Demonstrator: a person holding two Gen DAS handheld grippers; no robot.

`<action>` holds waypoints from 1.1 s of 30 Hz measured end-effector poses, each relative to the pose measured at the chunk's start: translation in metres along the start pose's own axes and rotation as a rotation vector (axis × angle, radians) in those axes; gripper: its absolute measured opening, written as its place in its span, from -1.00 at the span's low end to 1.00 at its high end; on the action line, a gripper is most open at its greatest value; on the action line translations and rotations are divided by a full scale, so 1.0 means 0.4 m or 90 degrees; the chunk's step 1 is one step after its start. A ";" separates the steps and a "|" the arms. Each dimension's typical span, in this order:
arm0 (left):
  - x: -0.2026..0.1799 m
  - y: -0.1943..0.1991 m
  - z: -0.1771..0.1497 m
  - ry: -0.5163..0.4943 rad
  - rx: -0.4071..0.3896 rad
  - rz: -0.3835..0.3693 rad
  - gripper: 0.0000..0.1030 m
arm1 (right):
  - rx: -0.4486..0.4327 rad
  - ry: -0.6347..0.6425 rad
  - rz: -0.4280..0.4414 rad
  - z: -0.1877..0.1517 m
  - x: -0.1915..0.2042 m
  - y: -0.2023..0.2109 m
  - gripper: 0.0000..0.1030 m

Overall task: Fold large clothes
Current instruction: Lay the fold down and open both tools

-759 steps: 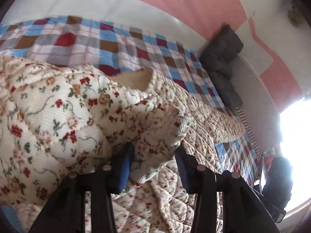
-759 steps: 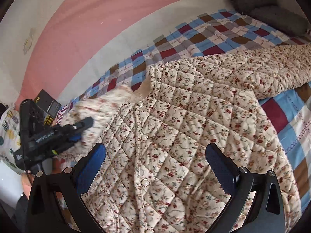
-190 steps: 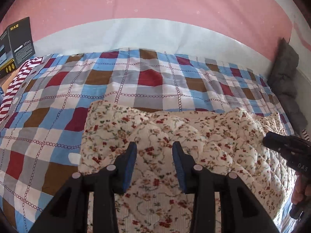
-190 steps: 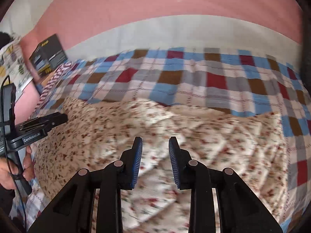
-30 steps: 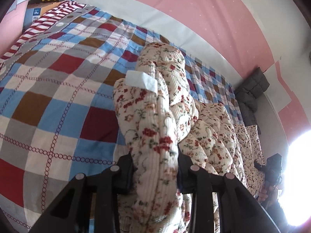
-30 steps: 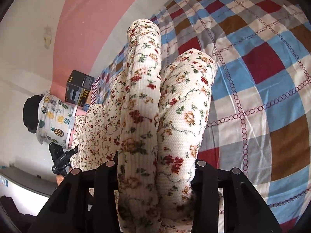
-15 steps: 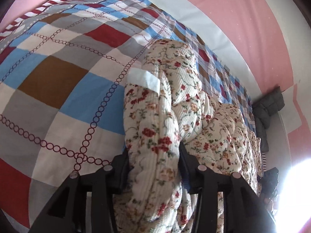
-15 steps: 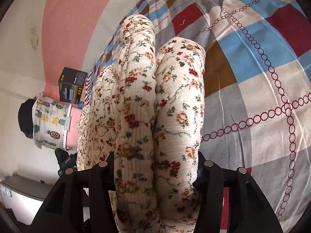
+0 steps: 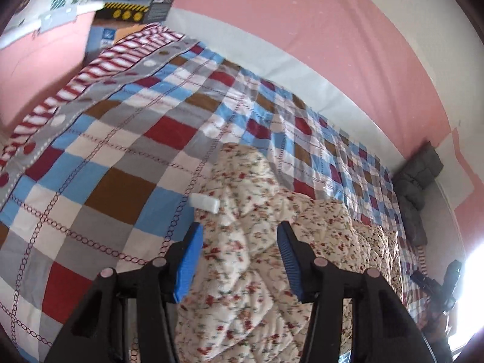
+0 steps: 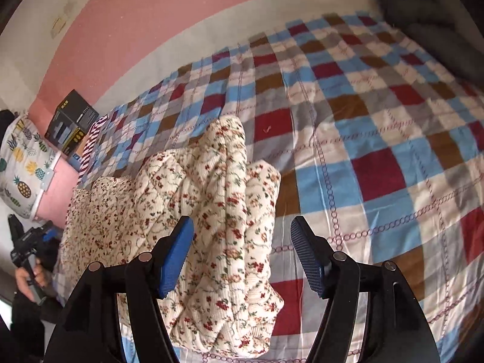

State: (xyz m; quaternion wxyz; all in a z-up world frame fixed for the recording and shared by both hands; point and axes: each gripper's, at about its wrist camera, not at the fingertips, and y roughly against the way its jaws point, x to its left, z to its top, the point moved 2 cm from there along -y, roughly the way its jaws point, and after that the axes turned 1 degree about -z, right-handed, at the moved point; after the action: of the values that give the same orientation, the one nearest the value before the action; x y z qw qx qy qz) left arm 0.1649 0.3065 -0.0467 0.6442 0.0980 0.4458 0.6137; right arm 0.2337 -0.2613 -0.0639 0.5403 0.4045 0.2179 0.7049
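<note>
A cream quilted floral garment [image 9: 257, 242] lies folded in a long bundle on the checked bedspread [image 9: 121, 151]. A white label [image 9: 204, 203] shows at its left end. My left gripper [image 9: 239, 257] is open and hovers just above that end, touching nothing. In the right wrist view the garment's other end [image 10: 230, 211] lies in thick layered folds. My right gripper [image 10: 242, 254] is open above it, its blue pads clear of the cloth. The other gripper shows far off in each view [image 9: 444, 281] [image 10: 27, 242].
A black box [image 10: 71, 121] and a pineapple-print pillow [image 10: 21, 163] sit at the bed's far left end. A dark grey cushion [image 9: 420, 175] lies at the other end. A pink and white wall [image 9: 302, 30] runs behind the bed.
Both grippers have opened and let go of the garment's ends, which now rest on the bed. Both have pulled back a little.
</note>
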 end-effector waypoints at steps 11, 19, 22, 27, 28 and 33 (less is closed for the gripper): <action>-0.043 -0.268 -0.021 -0.043 0.016 0.104 -0.07 | 0.031 0.099 -0.132 0.018 0.075 -0.278 0.38; -0.061 -0.294 -0.032 -0.091 0.001 0.154 -0.06 | 0.024 0.066 -0.140 0.014 0.062 -0.292 0.57; -0.096 -0.246 -0.027 -0.112 0.007 0.168 -0.11 | 0.001 0.069 -0.153 0.018 0.094 -0.218 0.54; -0.205 -0.111 -0.101 -0.127 -0.016 0.106 -0.15 | -0.055 0.133 -0.103 -0.062 0.230 -0.074 0.53; -0.235 -0.090 -0.131 -0.141 -0.022 0.095 -0.14 | -0.055 0.150 -0.095 -0.094 0.260 -0.060 0.53; -0.292 -0.125 -0.298 -0.171 0.033 0.093 -0.13 | -0.008 0.202 -0.074 -0.266 0.345 -0.098 0.53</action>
State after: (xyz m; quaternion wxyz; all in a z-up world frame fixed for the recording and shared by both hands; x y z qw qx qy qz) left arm 0.1349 0.1425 -0.0968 0.6489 0.2279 0.3633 0.6285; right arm 0.1586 -0.1054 -0.1083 0.5415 0.2717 0.3189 0.7289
